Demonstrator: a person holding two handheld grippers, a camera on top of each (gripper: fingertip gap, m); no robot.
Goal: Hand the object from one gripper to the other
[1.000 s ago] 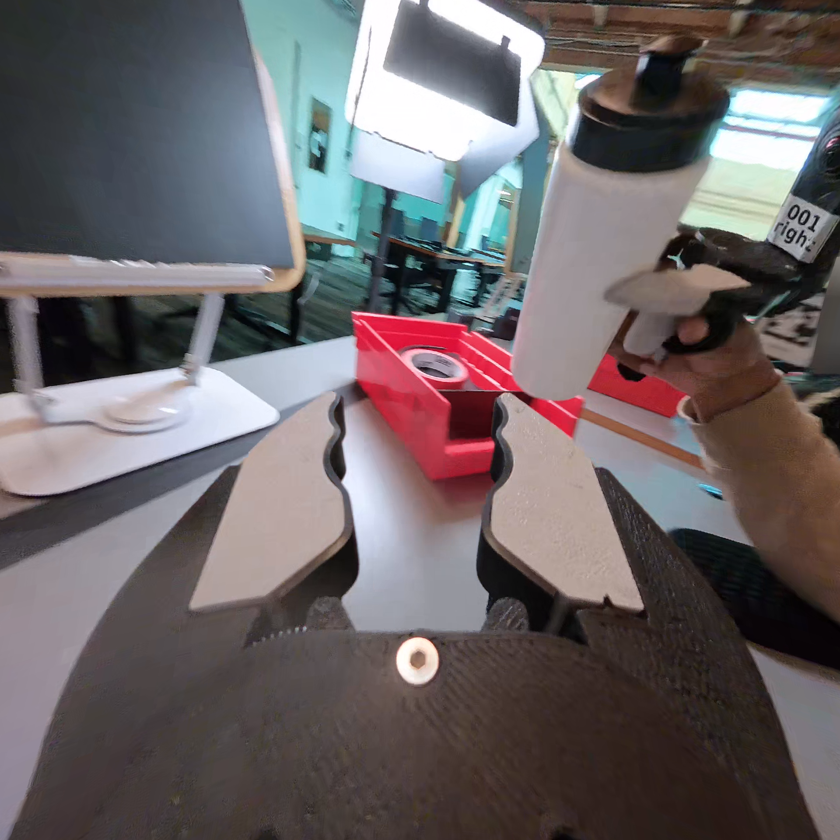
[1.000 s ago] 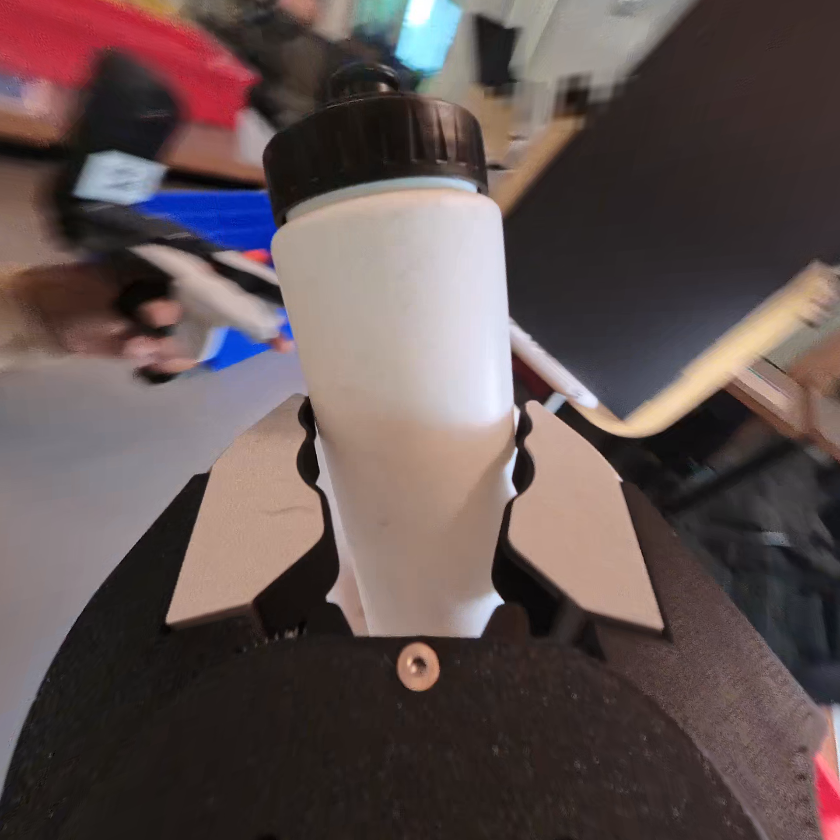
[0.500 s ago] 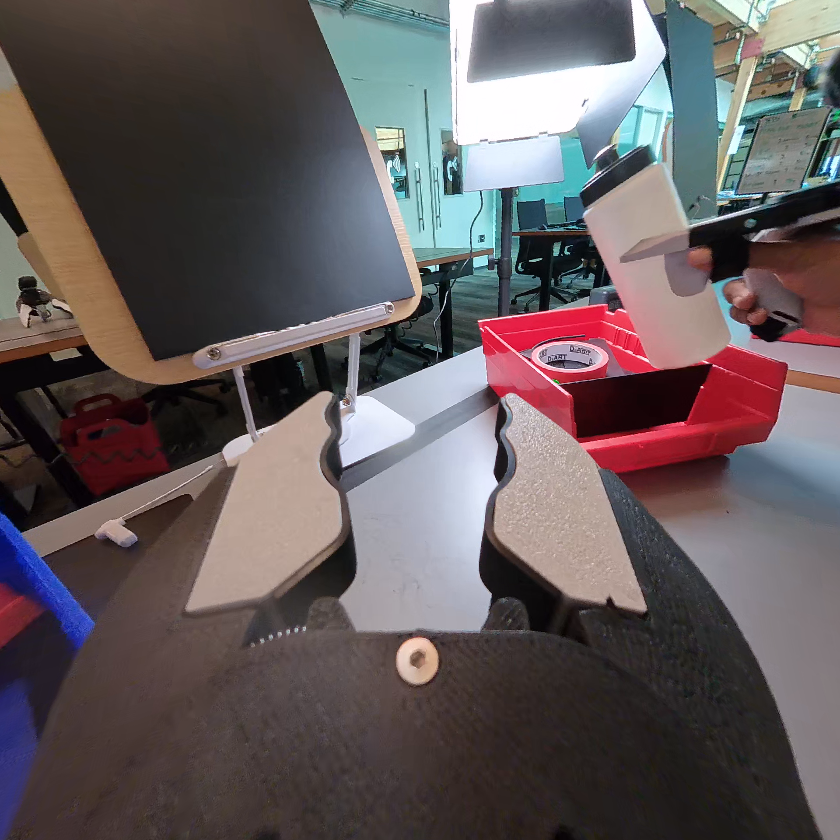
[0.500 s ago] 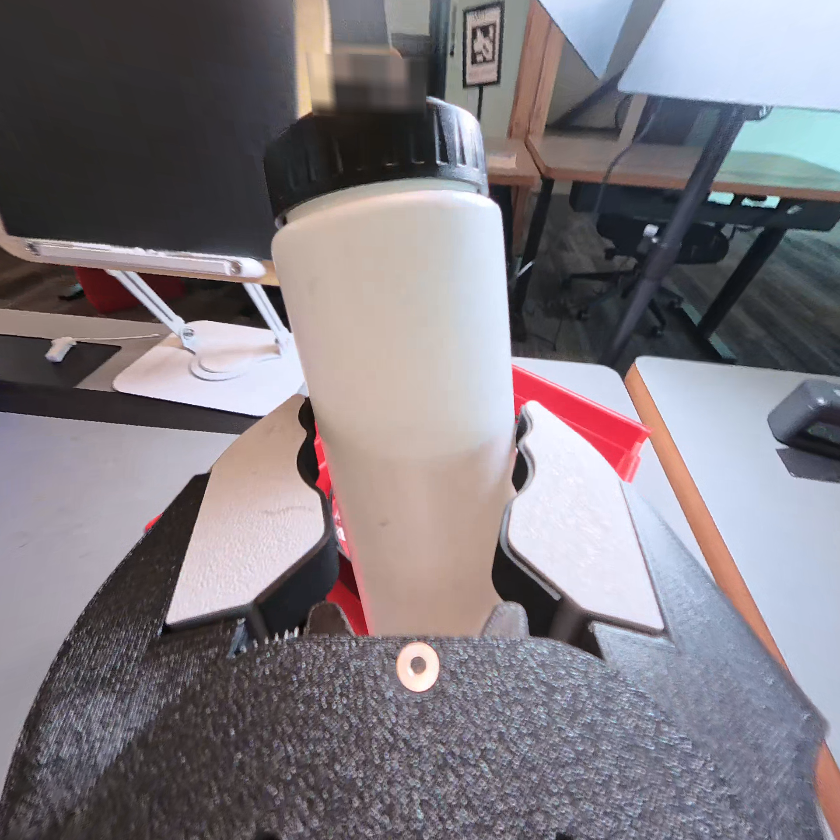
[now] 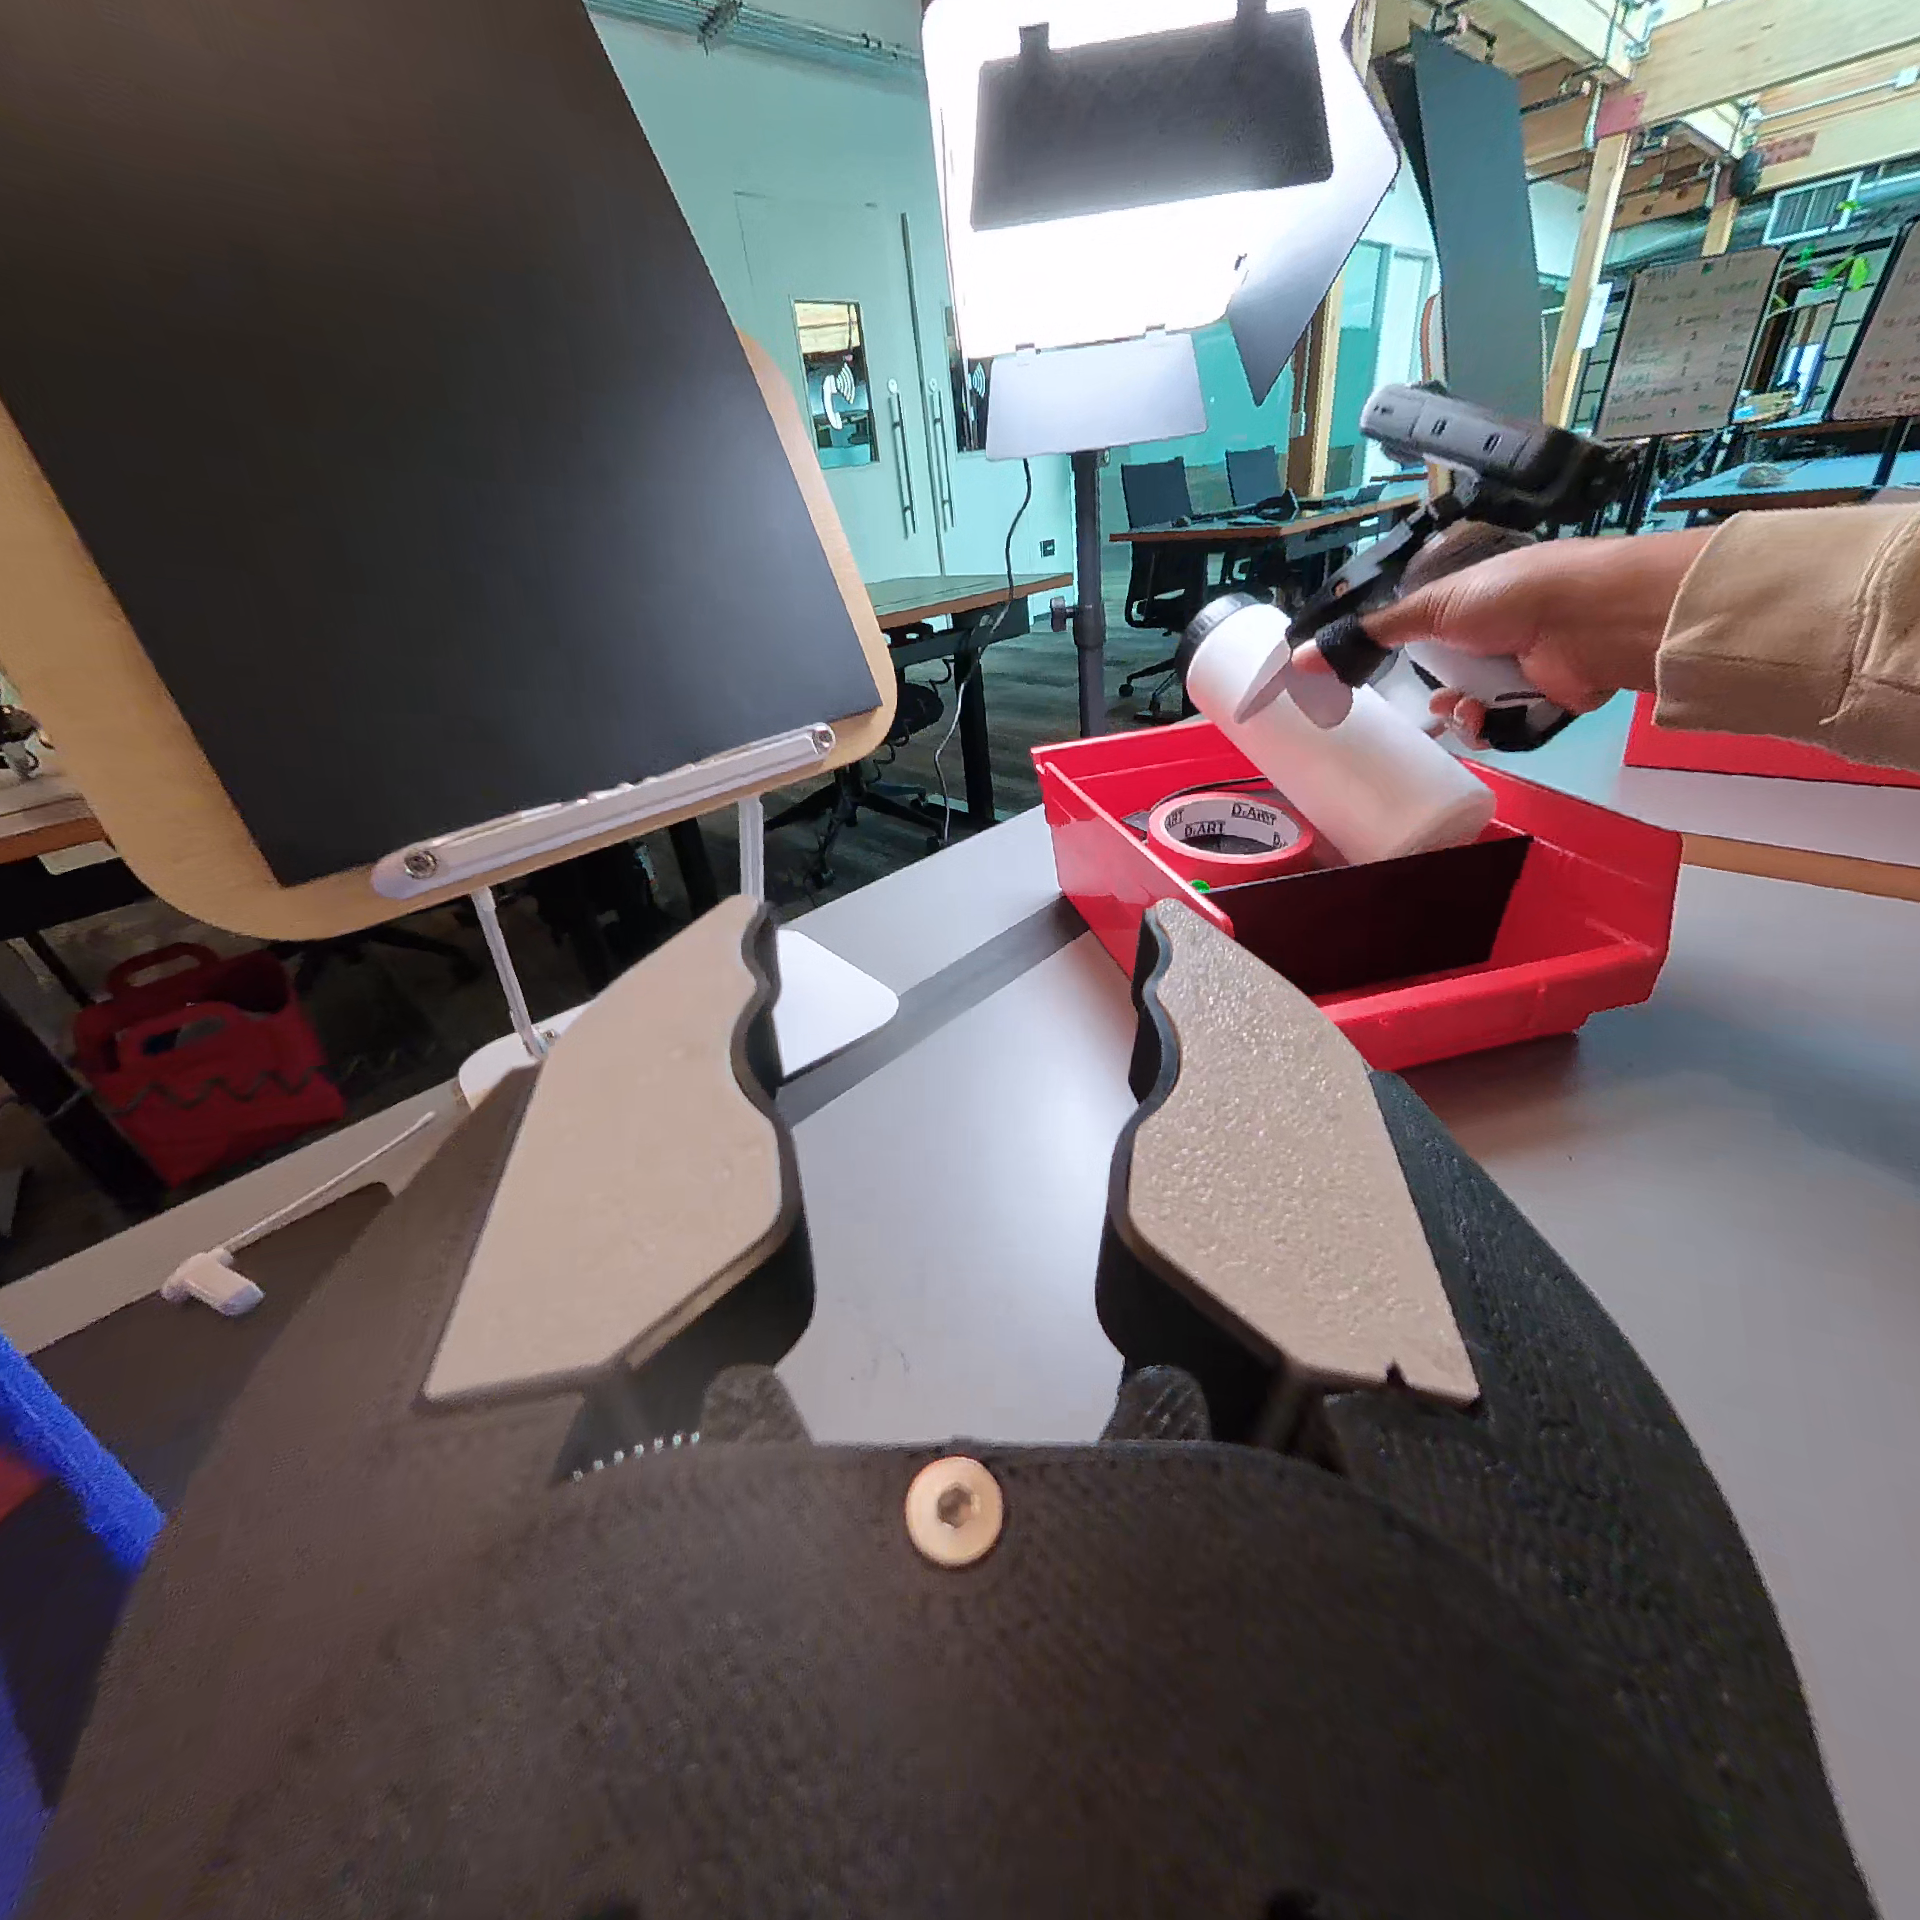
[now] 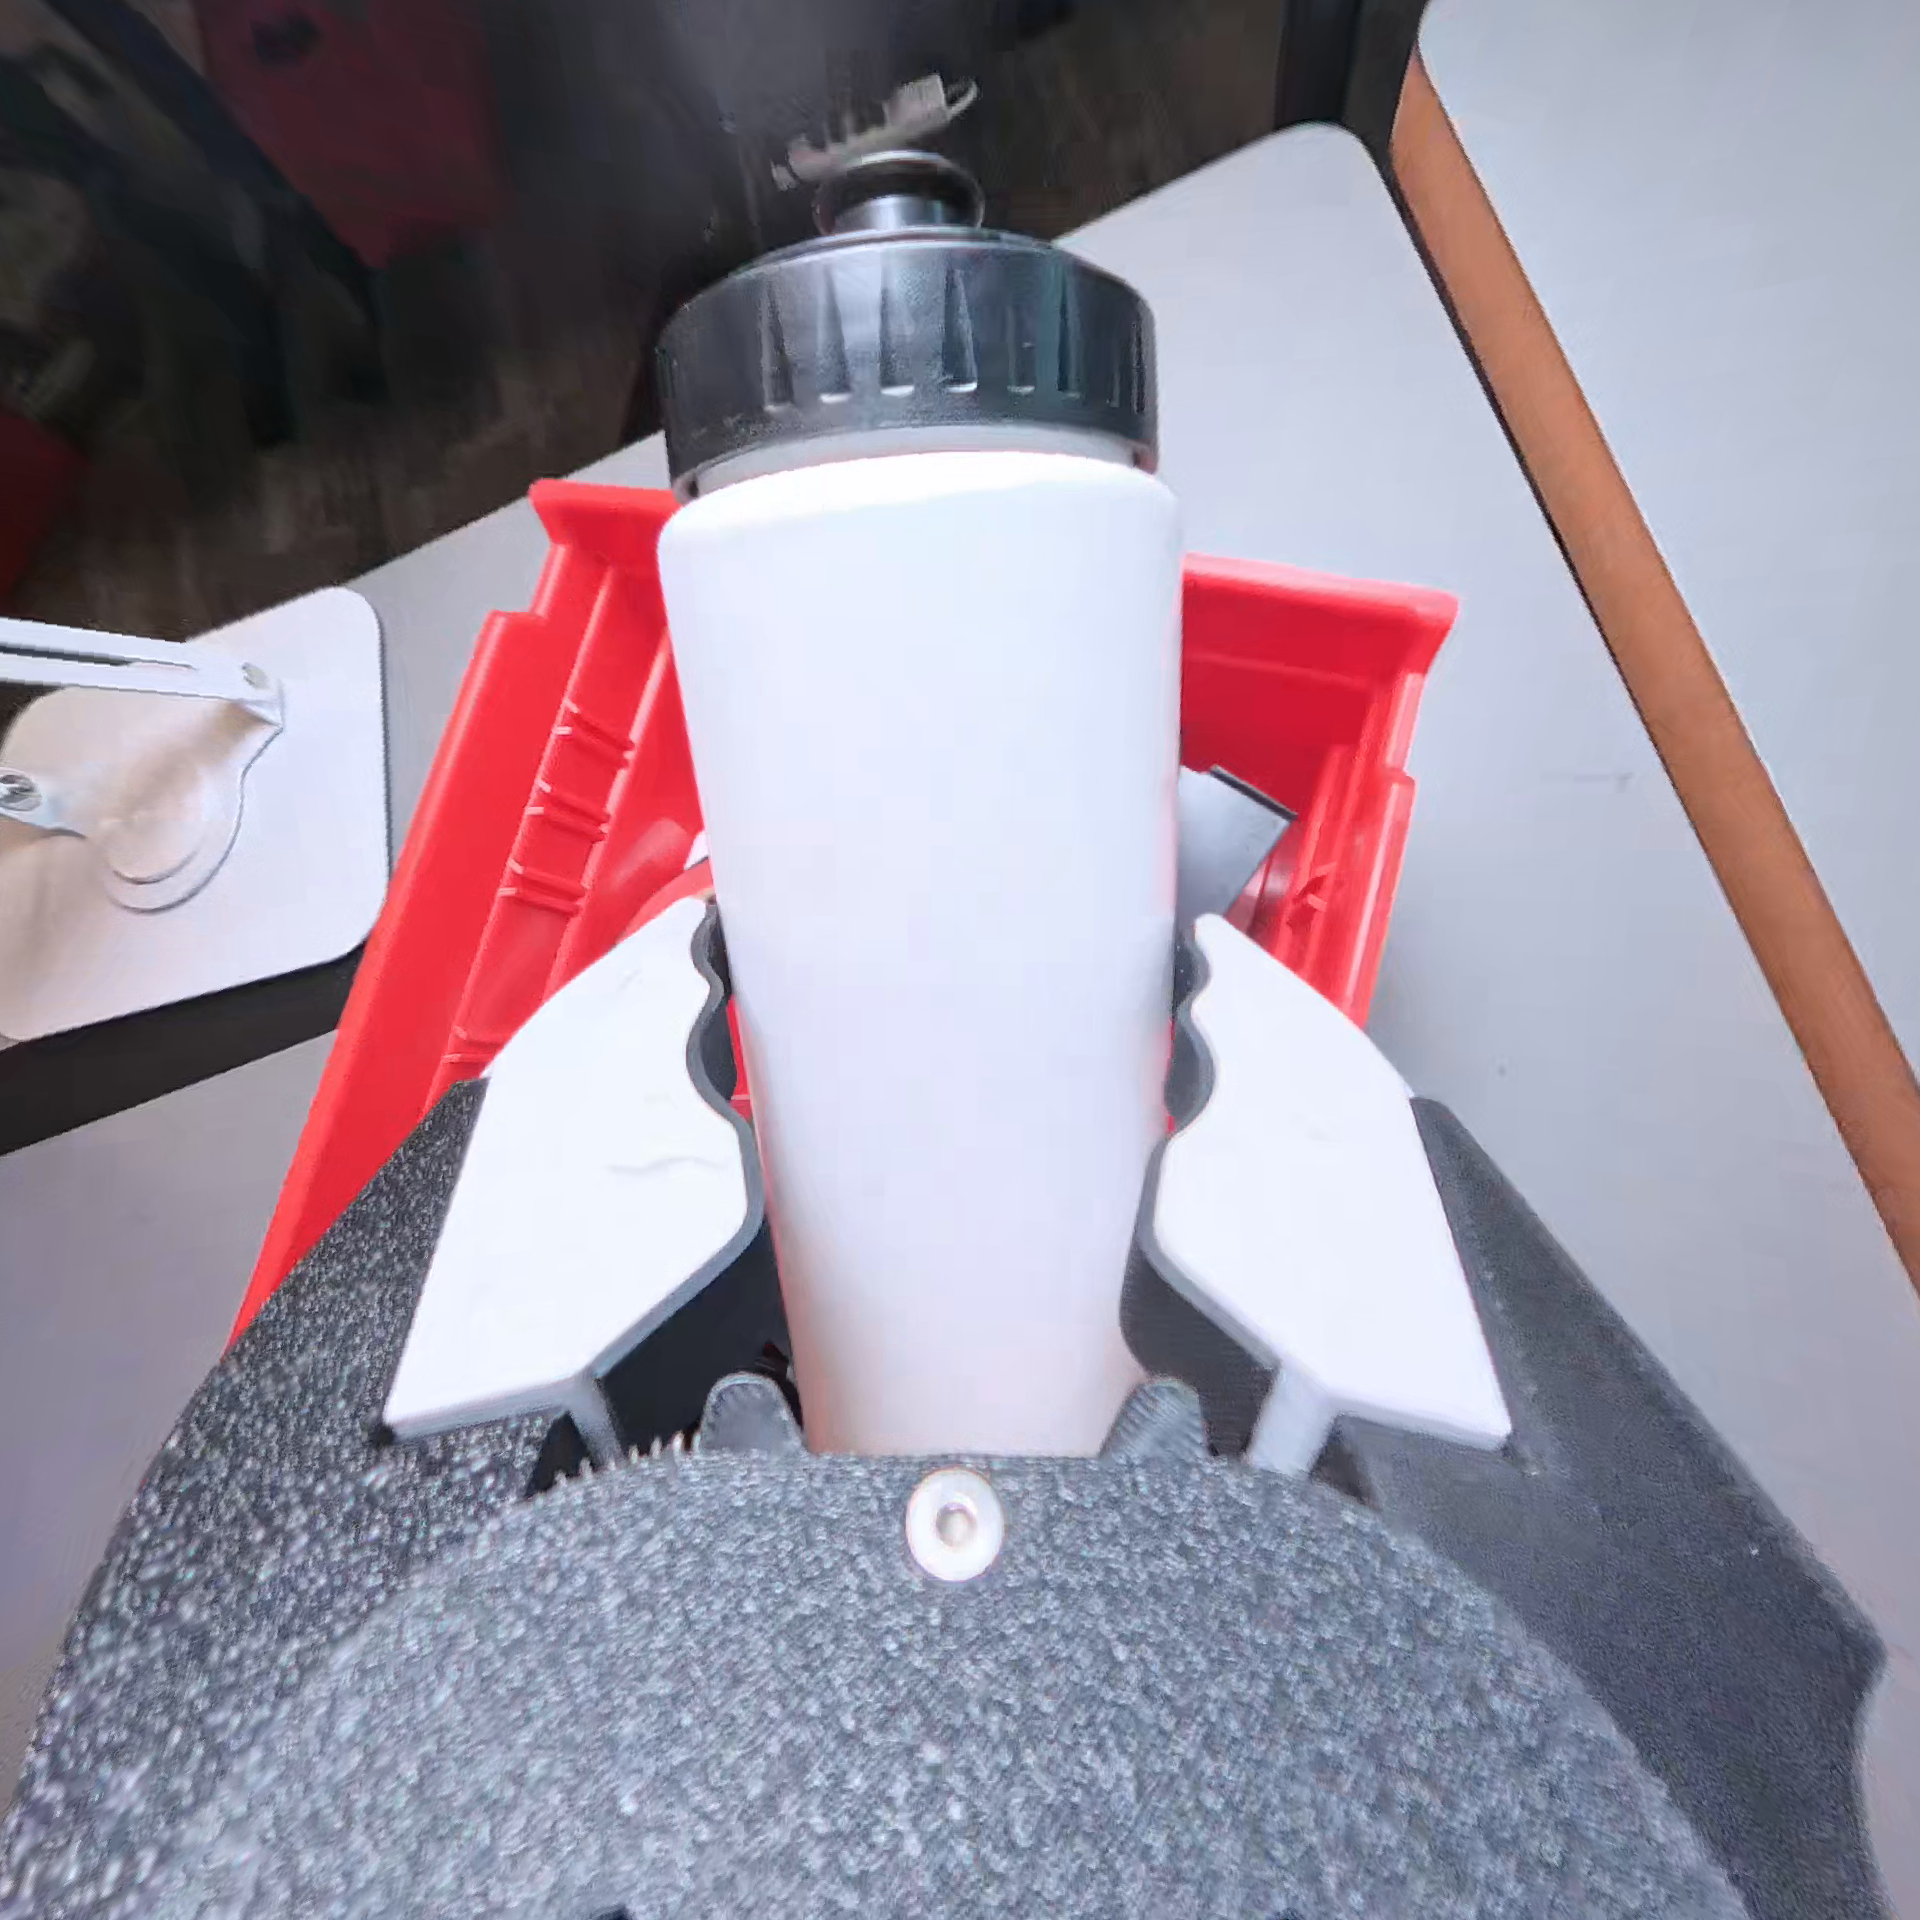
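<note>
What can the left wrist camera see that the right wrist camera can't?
Only the left wrist view shows the left gripper, open and empty, the person's hand holding the right gripper, a big dark board on a stand, a bright studio lamp and a roll of red tape inside the bin.

Only the right wrist view shows the bottle's black cap close up and a brown-edged tabletop beside the grey table.

Both show the white bottle, gripped by the right gripper over the red bin.
</note>
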